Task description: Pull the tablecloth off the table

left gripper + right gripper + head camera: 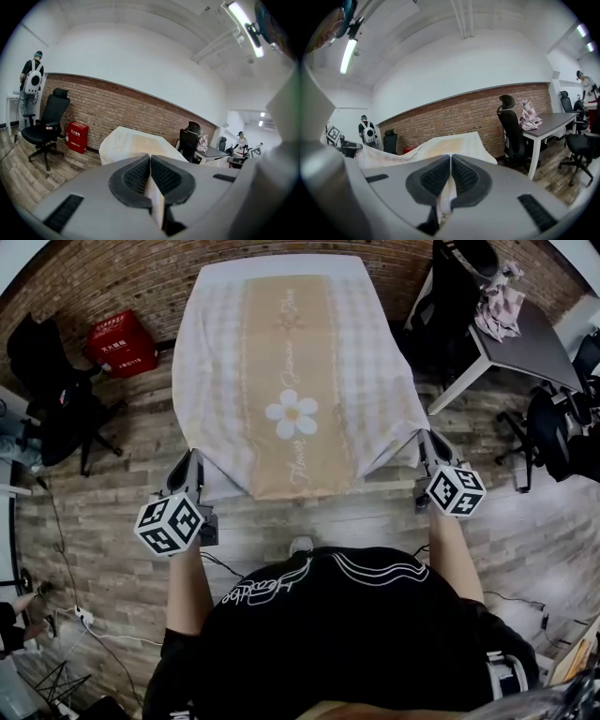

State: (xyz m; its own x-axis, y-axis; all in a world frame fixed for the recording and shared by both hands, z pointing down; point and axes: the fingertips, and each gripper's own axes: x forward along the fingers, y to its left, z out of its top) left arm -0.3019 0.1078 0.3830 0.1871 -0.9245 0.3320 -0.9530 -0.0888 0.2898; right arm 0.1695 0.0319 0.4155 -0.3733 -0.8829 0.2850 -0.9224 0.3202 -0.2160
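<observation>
2 grippers clamp the near corners of a tablecloth (291, 362) that lies over a worktop.
On a wooden floor (122, 521), the pale checked cloth, with 1 beige centre strip and 1 white flower, covers the worktop and hangs down its left, right and far sides; its near edge is lifted, baring a thin strip of worktop (386, 486). A black chair (47, 390) stands at far left, a red box (122, 343) just beside it. The left gripper (150, 159) is closed on the near-left corner. The right gripper (450, 161) is closed on the near-right corner.
</observation>
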